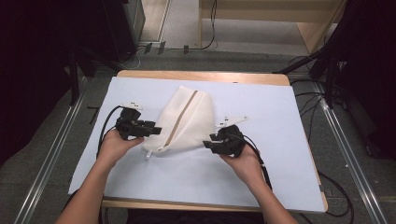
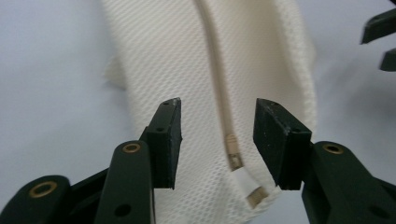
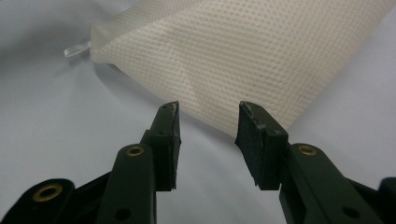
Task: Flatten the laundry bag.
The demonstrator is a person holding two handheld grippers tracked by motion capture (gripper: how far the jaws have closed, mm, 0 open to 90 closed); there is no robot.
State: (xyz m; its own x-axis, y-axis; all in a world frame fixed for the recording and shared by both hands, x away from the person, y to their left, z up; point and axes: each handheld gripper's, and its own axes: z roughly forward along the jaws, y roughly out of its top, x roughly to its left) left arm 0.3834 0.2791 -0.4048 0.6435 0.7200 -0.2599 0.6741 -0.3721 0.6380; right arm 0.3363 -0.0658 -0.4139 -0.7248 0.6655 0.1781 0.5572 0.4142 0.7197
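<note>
One cream mesh pouch (image 1: 187, 120) with one zipper (image 2: 219, 93) lies mid-table on the pale blue mat (image 1: 280, 116), between two grippers. Left gripper (image 1: 156, 130) and right gripper (image 1: 208, 143) both stand part open, holding nothing.

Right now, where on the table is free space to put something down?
The blue mat is bare right of the white mesh bag, left of it near the far corner, and along the near edge between the forearms. It is crowded mid-table, where the left claw and right claw flank the bag.
</note>
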